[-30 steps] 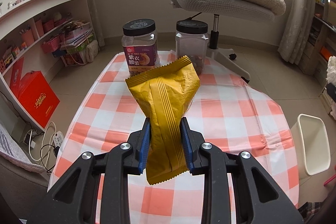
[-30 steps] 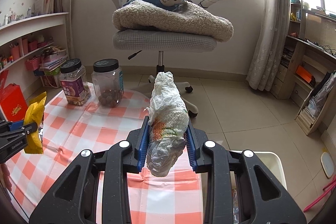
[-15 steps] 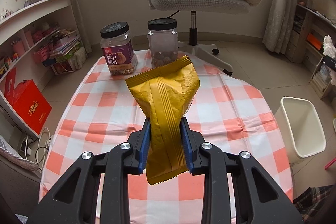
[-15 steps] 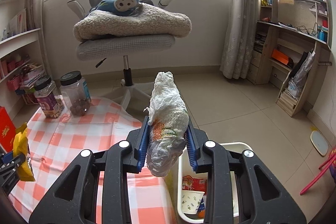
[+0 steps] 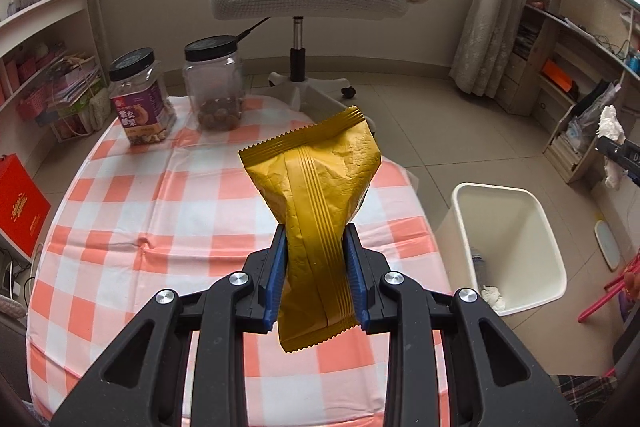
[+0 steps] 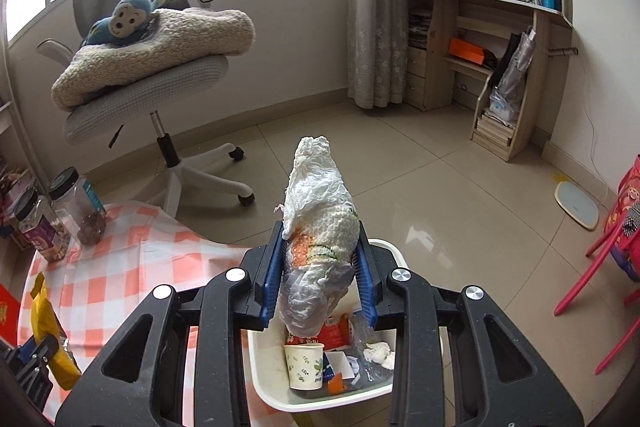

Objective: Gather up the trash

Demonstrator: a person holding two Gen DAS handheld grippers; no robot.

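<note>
My left gripper [image 5: 316, 275] is clamped on a gold snack packet [image 5: 316, 195]: crinkled foil, ribbed centre seam, serrated ends, pinched at its lower half and held over the table [image 5: 160, 227]. My right gripper [image 6: 320, 275] is clamped on a crumpled wad of tissue and thin plastic [image 6: 318, 227], embossed, with orange and green print, held directly above the white bin [image 6: 276, 359]. The bin is a smooth rounded rectangle standing on the floor just beside the table; inside lie a printed paper cup [image 6: 306, 365], a red wrapper and scraps. The table wears a creased orange-and-white checked cloth, with two black-lidded clear jars [image 5: 176, 91] at its far edge. Glossy beige floor tiles; a grey office chair [image 6: 148, 83] carrying a fleecy blanket and a blue plush monkey.
</note>
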